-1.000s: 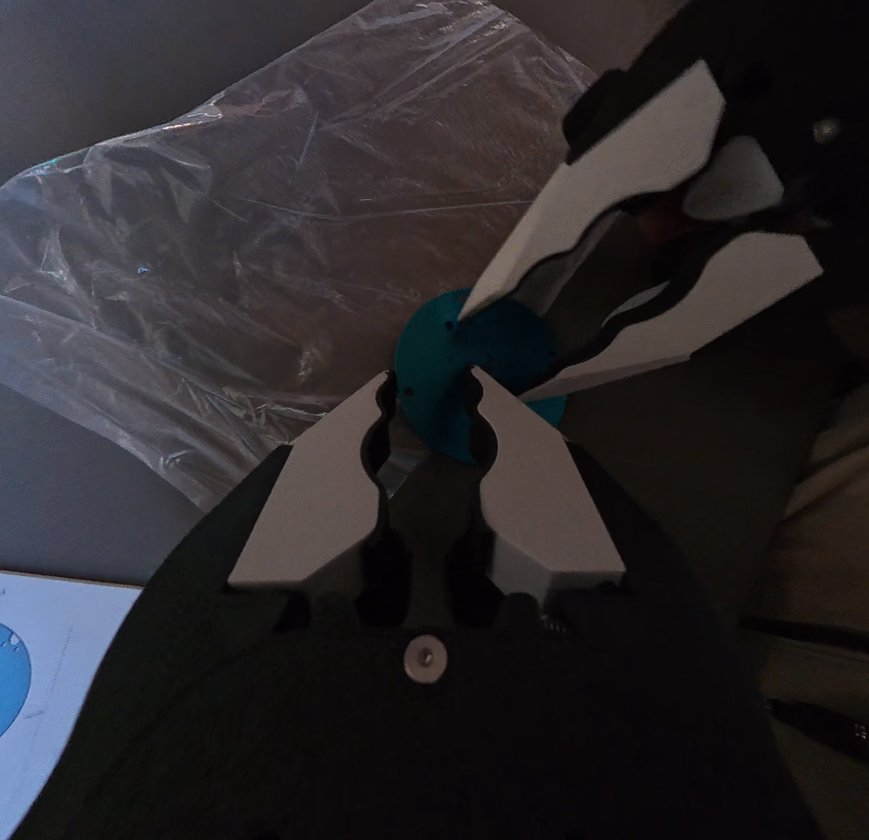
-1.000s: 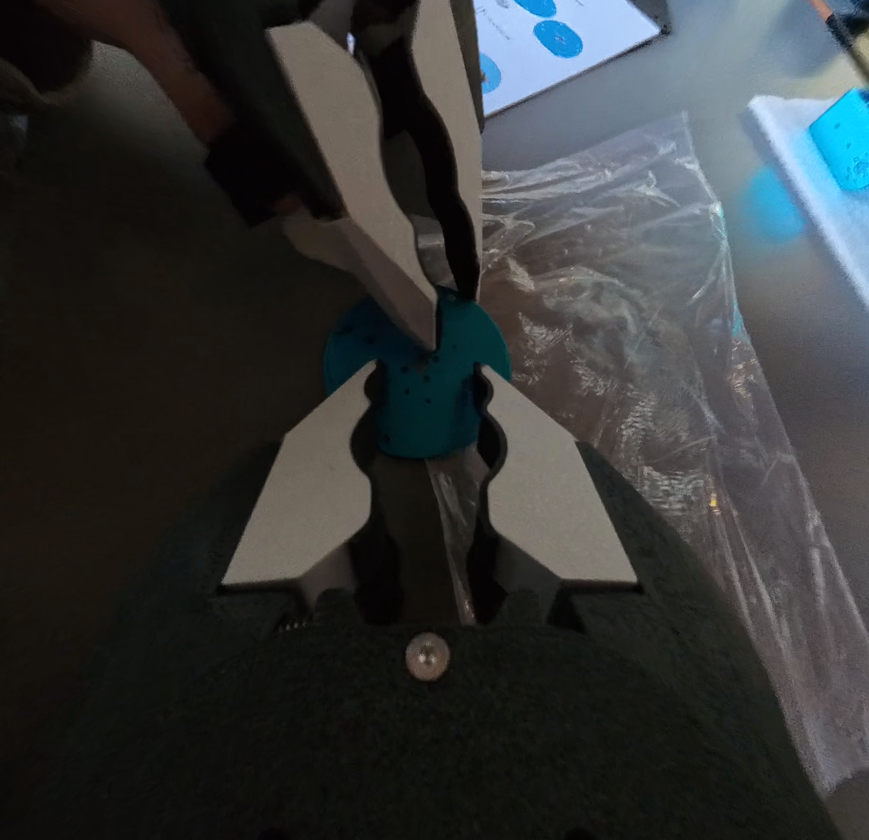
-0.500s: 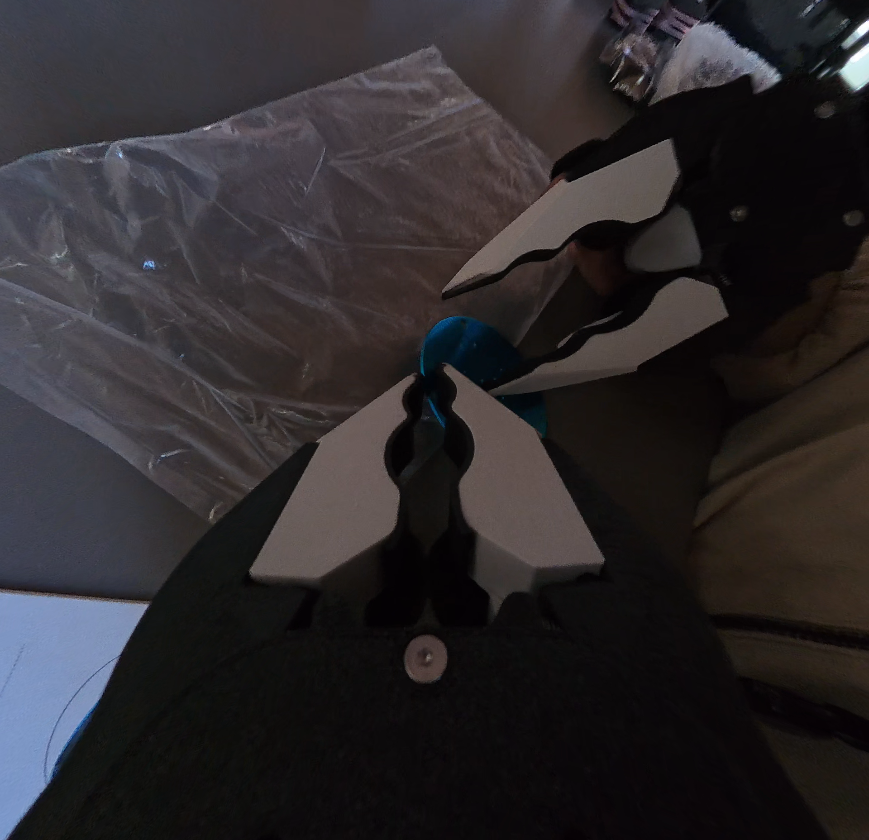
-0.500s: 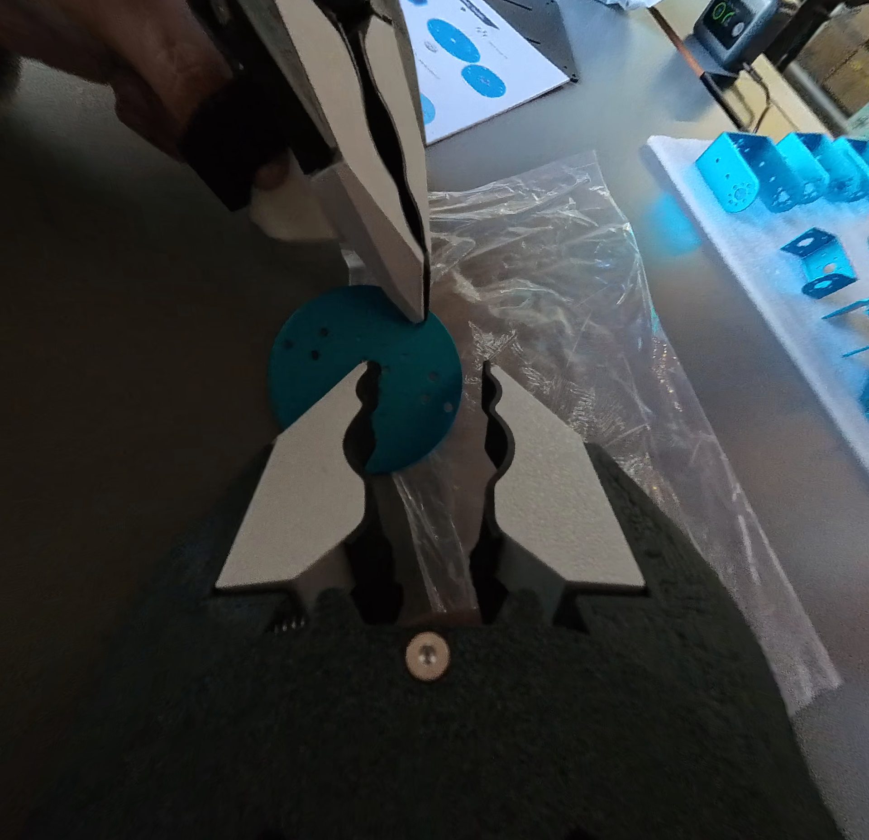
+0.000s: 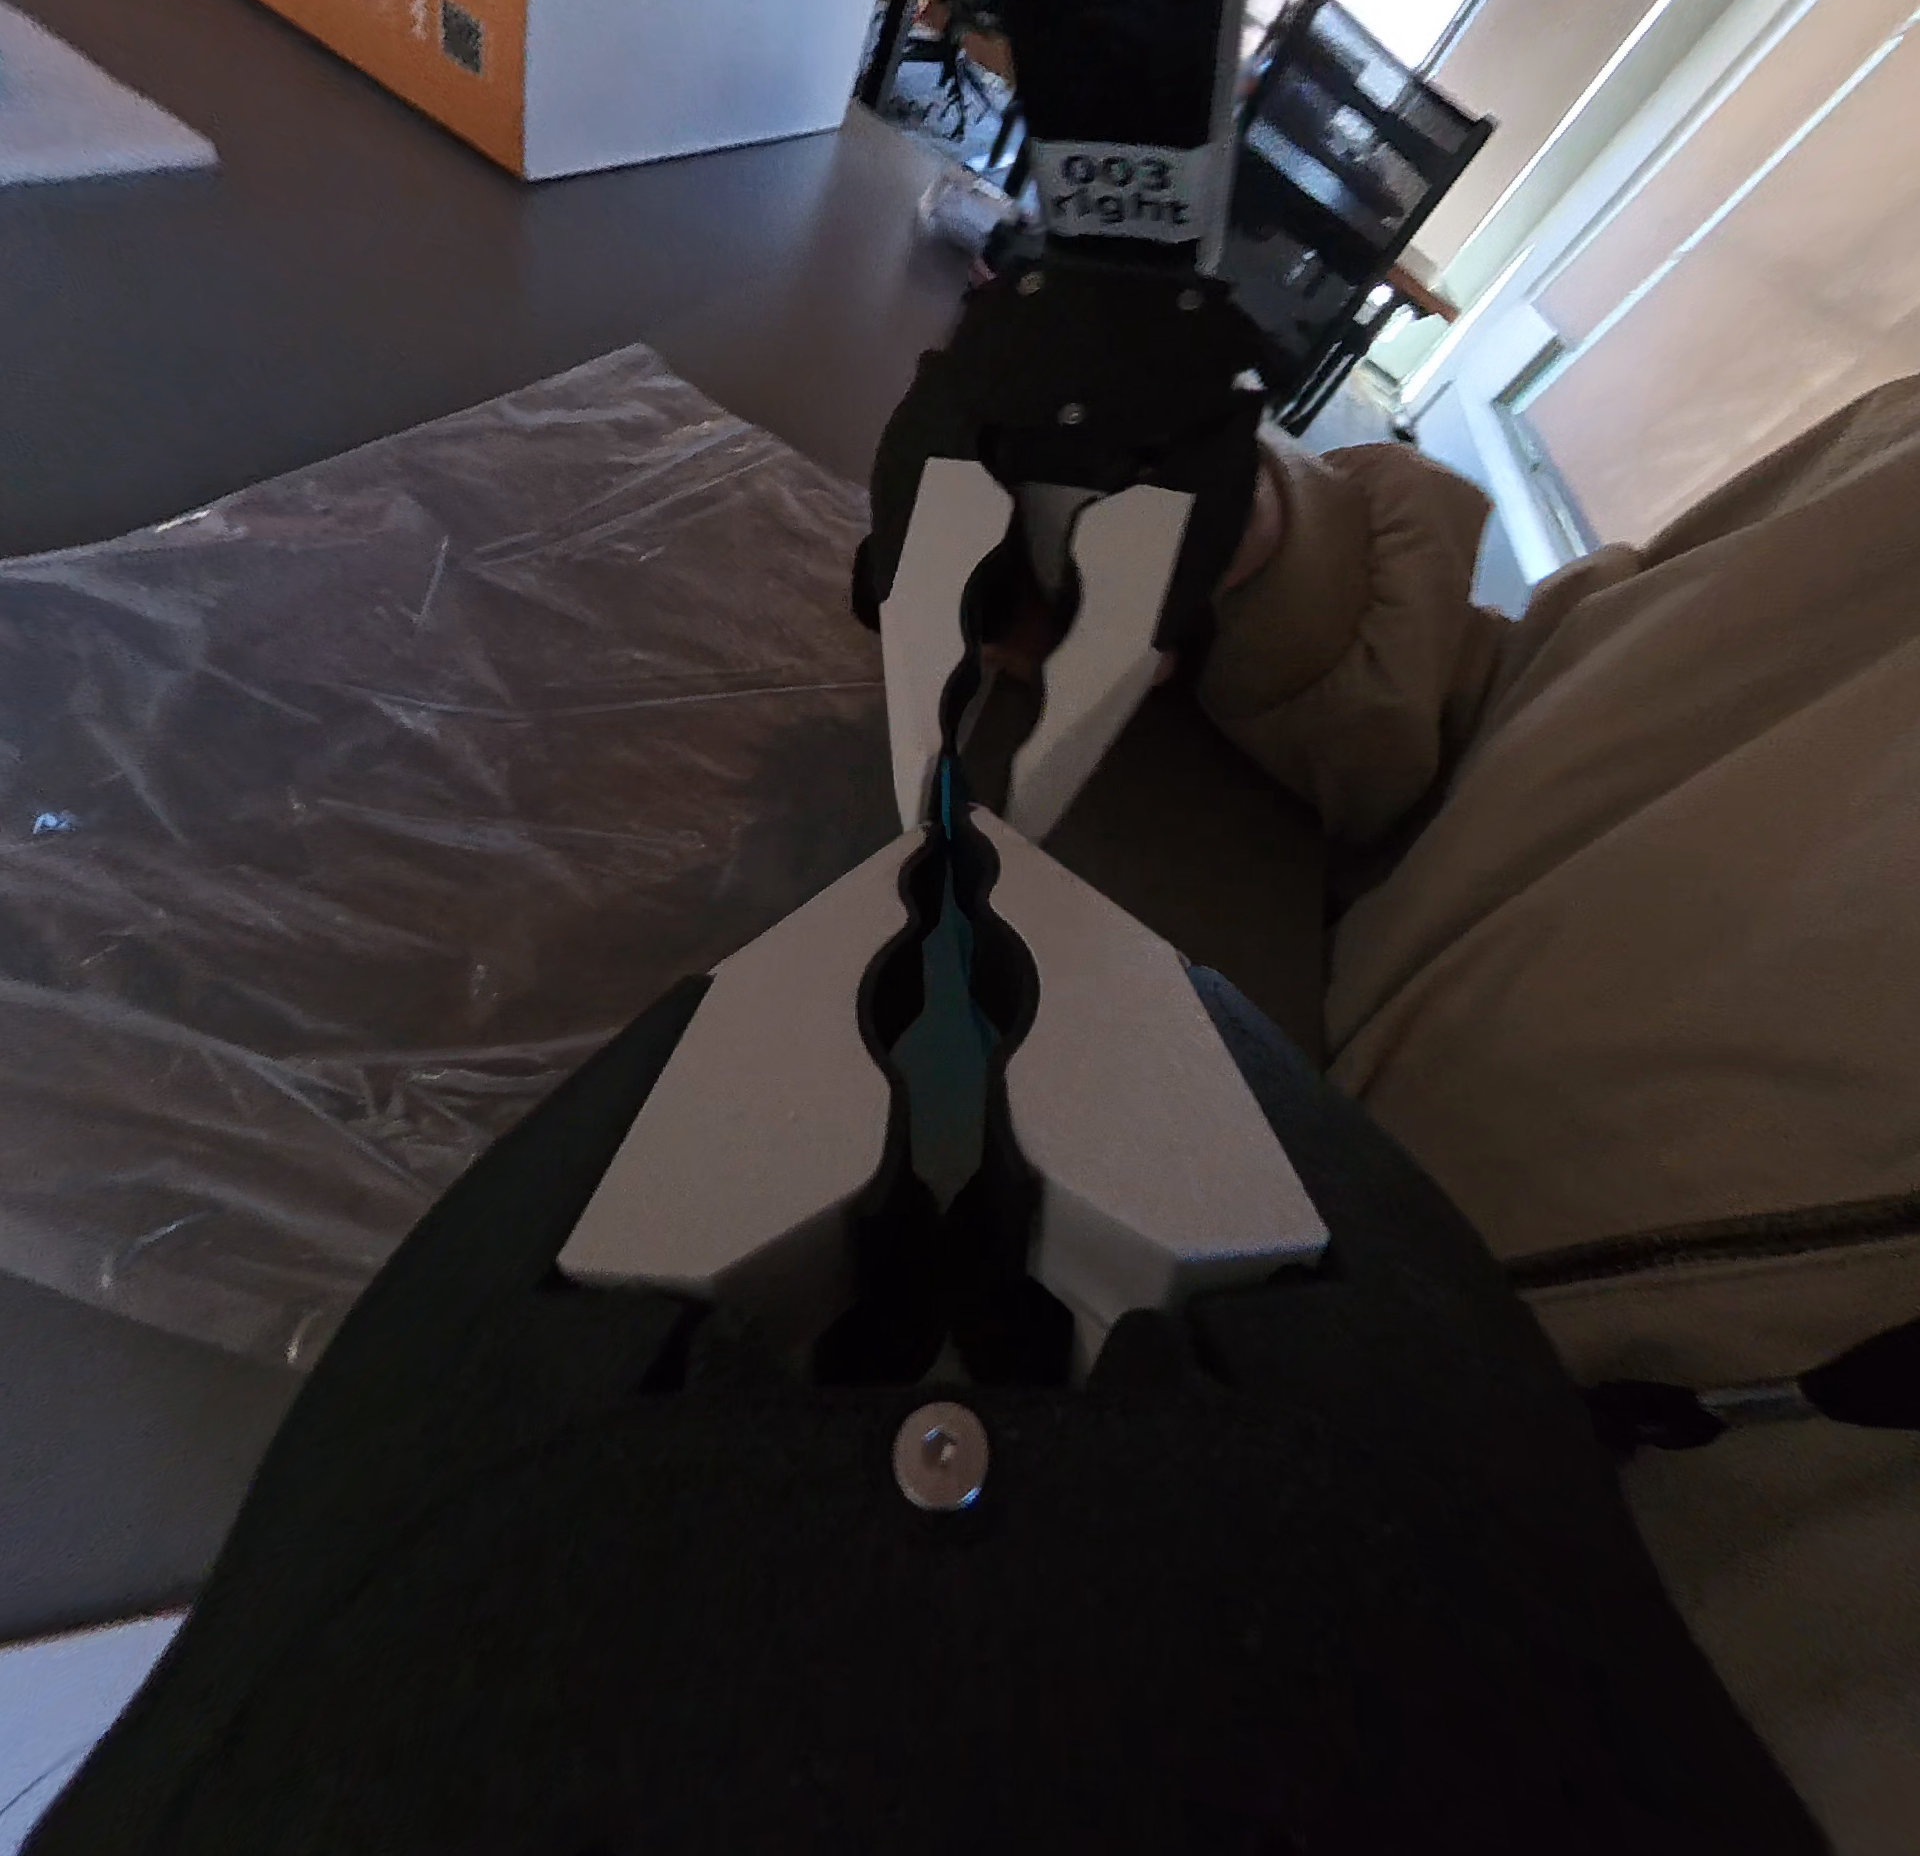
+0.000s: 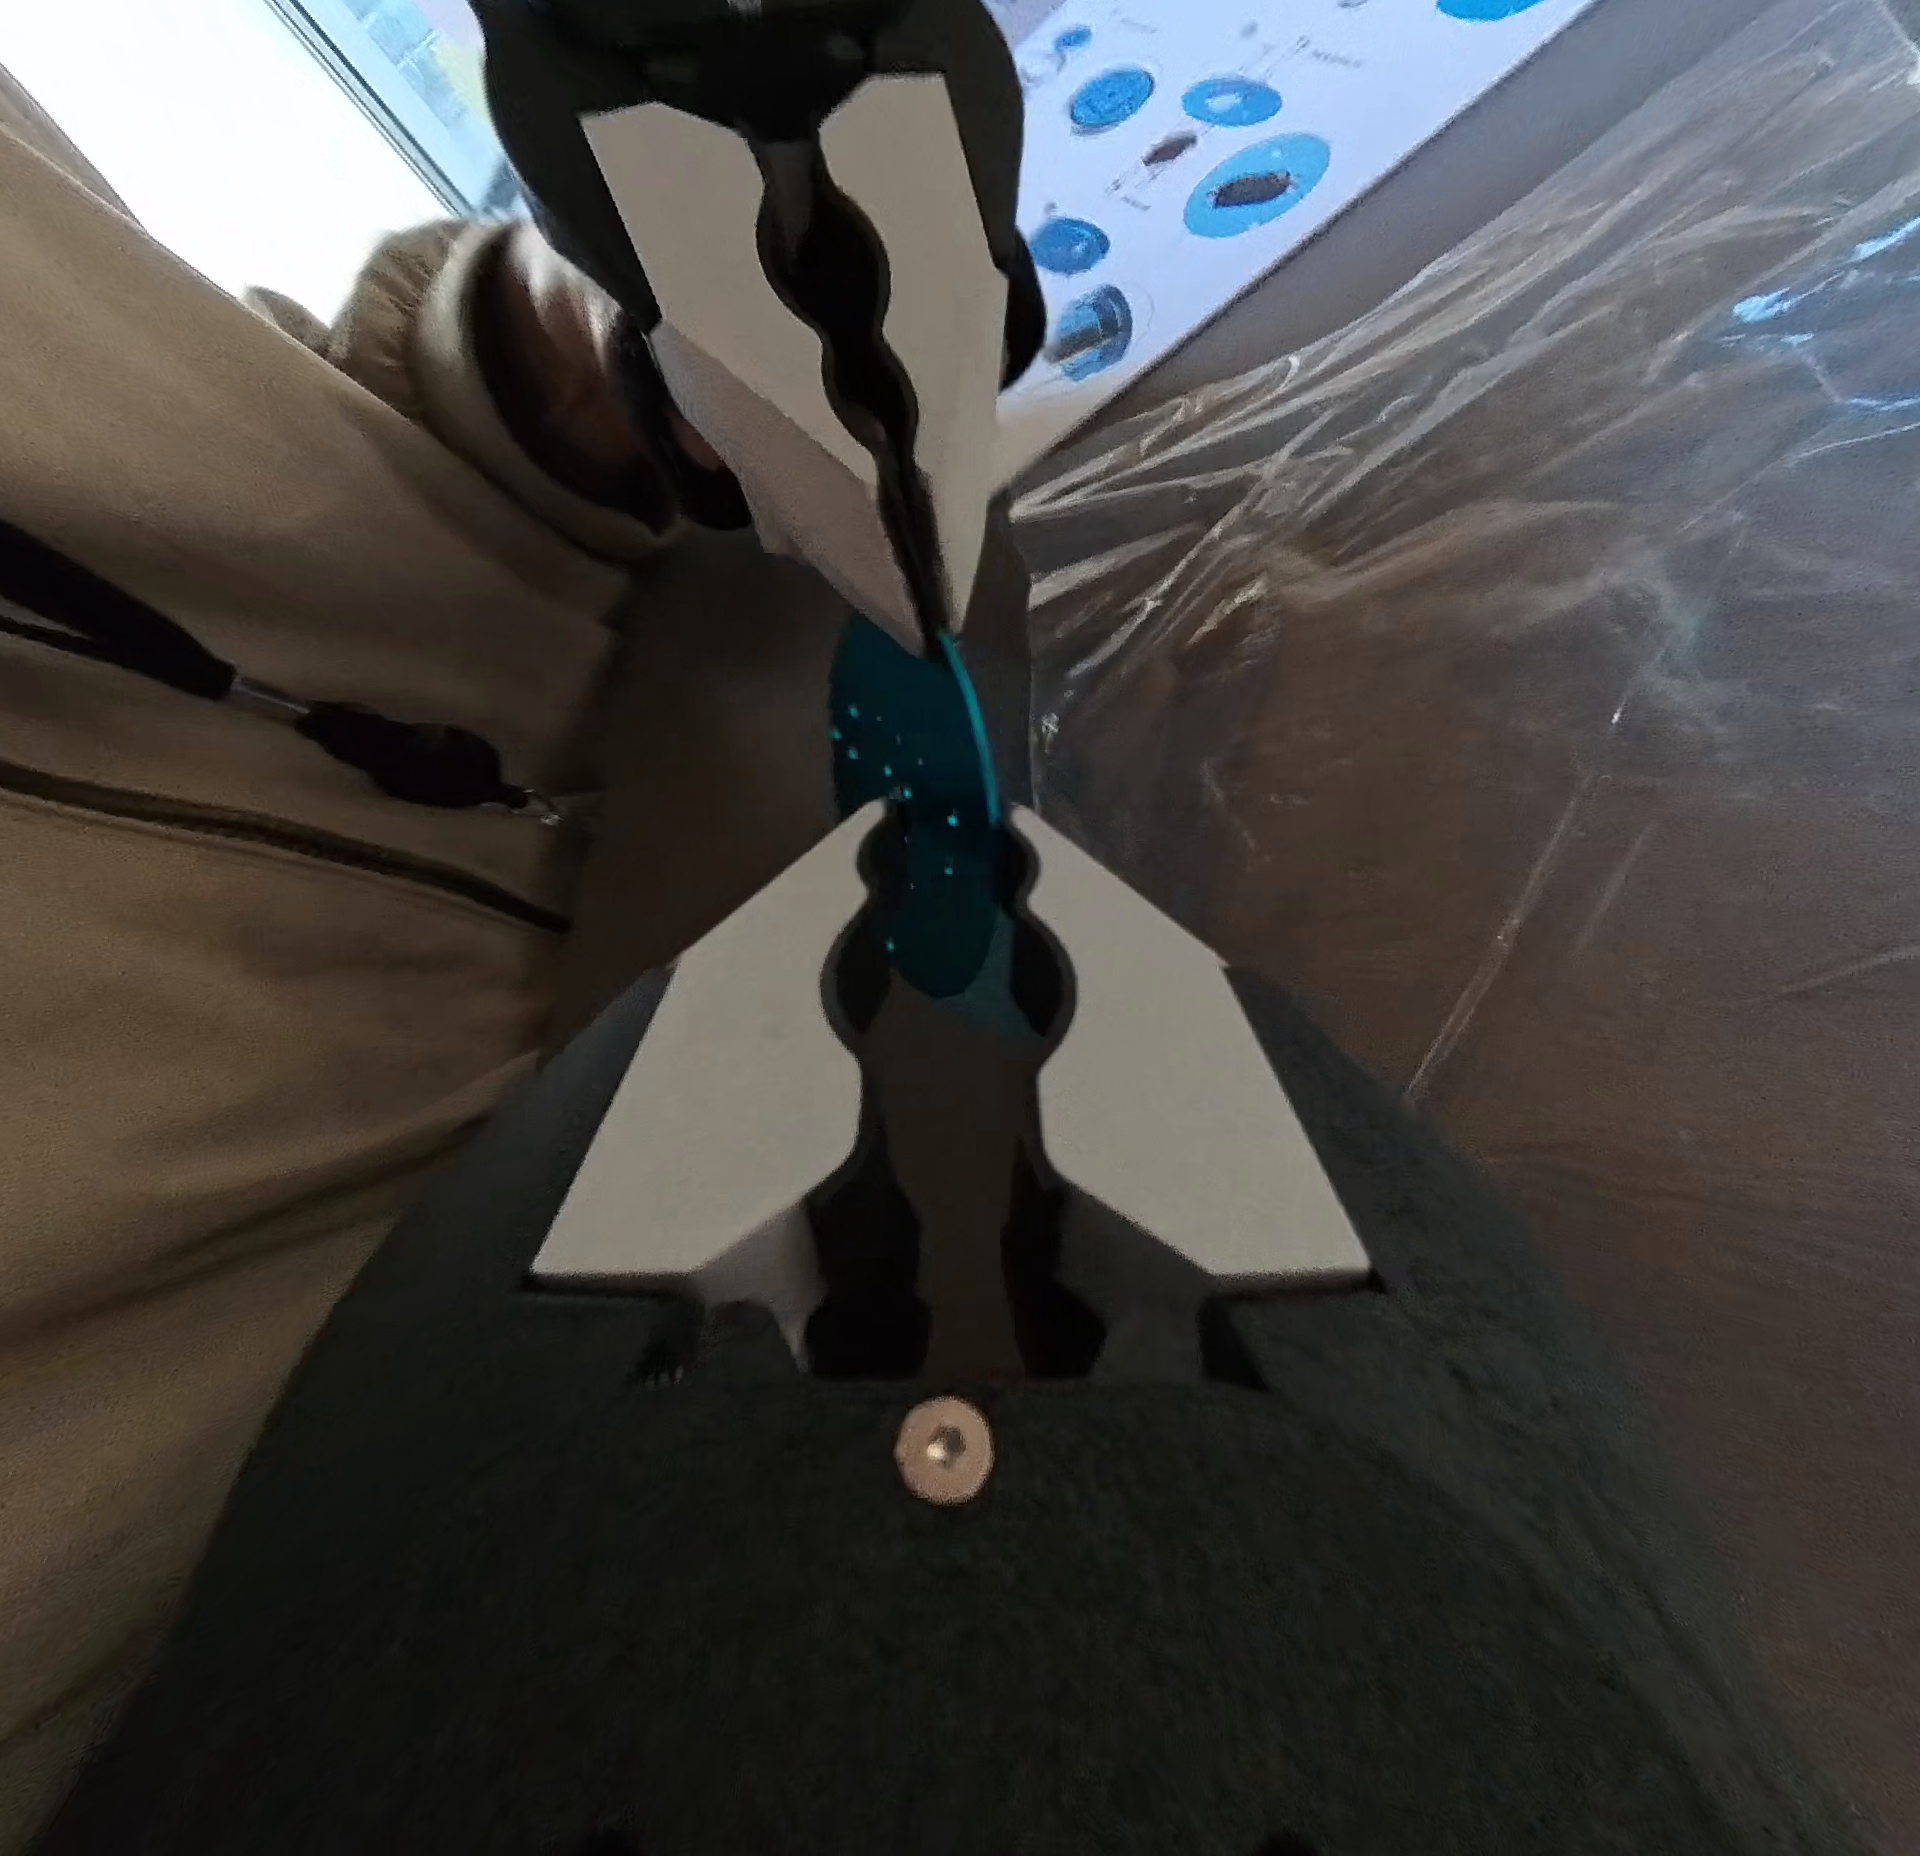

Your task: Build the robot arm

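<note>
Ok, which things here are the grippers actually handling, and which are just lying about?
Handled: teal disc, pinched by the left gripper and sitting between the fingers of the right gripper.
Lying about: clear plastic bag, printed sheet, orange-and-white box.

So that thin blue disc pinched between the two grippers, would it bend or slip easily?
The blue disc probably stays stiff: it shows a straight, unbent edge between the left gripper and right gripper. Its smooth, glossy face suggests it could slip. Being round, it might roll if dropped.
</note>
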`<state>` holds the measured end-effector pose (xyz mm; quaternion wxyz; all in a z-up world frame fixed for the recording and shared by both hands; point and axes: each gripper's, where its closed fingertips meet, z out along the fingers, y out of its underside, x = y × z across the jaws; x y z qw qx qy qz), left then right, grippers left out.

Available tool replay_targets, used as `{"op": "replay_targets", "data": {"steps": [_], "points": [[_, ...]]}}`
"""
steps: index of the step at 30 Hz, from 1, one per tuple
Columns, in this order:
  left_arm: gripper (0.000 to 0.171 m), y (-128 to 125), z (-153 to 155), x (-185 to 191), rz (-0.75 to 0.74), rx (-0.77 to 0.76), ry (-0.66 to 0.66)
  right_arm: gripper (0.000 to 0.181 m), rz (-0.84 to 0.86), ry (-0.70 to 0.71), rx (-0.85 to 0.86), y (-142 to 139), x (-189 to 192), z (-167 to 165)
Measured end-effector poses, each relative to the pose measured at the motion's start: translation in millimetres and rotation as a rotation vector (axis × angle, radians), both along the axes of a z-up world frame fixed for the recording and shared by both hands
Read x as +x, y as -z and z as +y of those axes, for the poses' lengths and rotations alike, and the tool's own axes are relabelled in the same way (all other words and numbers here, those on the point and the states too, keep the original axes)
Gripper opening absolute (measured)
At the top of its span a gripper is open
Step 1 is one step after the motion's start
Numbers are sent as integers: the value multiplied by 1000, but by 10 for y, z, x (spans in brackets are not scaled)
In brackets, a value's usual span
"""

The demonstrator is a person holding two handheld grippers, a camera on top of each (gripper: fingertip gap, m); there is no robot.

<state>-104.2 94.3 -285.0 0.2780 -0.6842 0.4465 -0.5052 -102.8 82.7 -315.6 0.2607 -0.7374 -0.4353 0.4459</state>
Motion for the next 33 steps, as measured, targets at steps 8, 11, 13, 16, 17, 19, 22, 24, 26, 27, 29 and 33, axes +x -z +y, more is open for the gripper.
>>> {"op": "replay_targets", "data": {"steps": [8, 11, 13, 16, 17, 19, 22, 24, 26, 27, 29, 33], "points": [[24, -529, 179, -265, -152, 108, -126, 0, 203, 170, -106, -493, 121, 278], [26, -586, 353, -482, -87, 189, -229, 0, 224, 388, -269, -440, 272, 732], [25, -639, 386, -563, -84, 210, -265, 0, 140, 441, -352, -217, 279, 876], [25, -658, 368, -630, -68, 203, -286, 0, 159, 395, -428, -166, 133, 918], [25, -641, 380, -664, -50, 216, -305, 0, 147, 390, -436, -136, 110, 931], [25, -578, 439, -773, 12, 252, -363, 0, 96, 387, -423, -43, 104, 952], [25, -485, 492, -998, 84, 277, -444, 0, 81, 379, -436, 17, 108, 956], [25, -446, 486, -1152, 94, 268, -483, 1, 74, 382, -440, 54, 127, 959], [25, -407, 474, -1304, 94, 247, -524, 6, 43, 382, -438, 128, 153, 953], [25, -386, 467, -1373, 92, 231, -544, 7, 39, 377, -435, 154, 156, 948], [25, -354, 449, -1495, 85, 194, -580, 6, 76, 351, -440, 148, 127, 925], [25, -361, 377, -1658, 53, 162, -619, 2, 130, 313, -469, 109, 109, 878]]}}
